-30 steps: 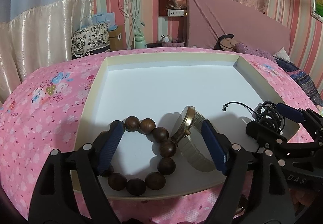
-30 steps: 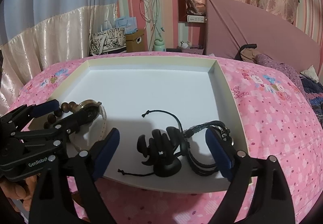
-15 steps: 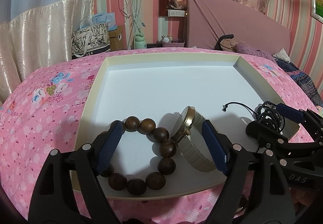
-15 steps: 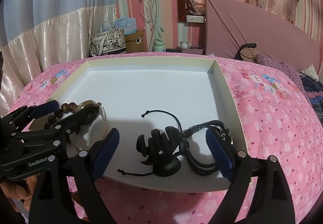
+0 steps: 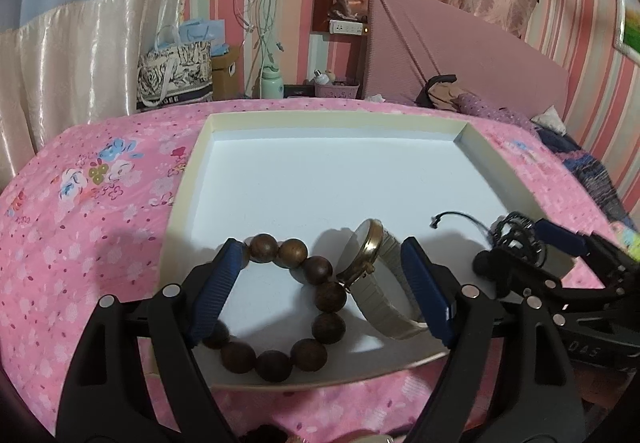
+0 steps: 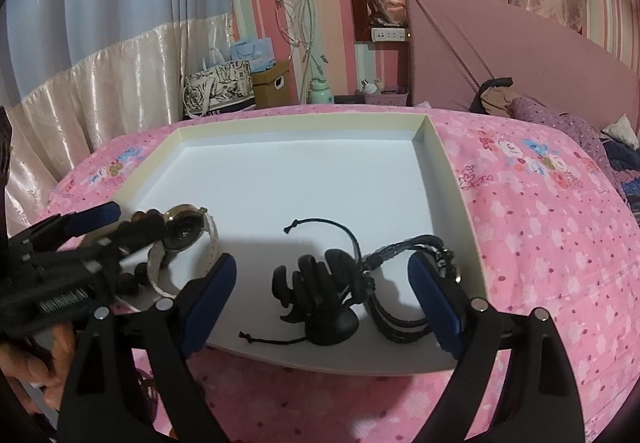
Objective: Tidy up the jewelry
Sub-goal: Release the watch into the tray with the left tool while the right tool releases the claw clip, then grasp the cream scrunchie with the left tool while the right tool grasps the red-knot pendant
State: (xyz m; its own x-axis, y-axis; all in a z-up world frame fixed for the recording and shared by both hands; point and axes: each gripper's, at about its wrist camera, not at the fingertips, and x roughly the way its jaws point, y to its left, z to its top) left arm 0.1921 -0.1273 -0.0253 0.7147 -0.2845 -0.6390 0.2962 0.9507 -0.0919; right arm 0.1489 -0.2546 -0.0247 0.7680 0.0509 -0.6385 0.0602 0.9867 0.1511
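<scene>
Striped pink walls [image 5: 304, 3], pale curtains [image 5: 80, 55], floral pink bedspread [image 5: 100, 211].

Pink floral bed [image 5: 100, 227] carries shallow white tray [image 5: 332, 123]

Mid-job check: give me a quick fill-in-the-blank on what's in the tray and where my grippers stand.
The bead bracelet and the watch lie in the white ____. 
Both grippers, left and right, are ____. 
The tray sits on a ____ floral bedspread. 
The cord bracelets are ____ in colour.

Missing: tray; open; pink; black
</scene>
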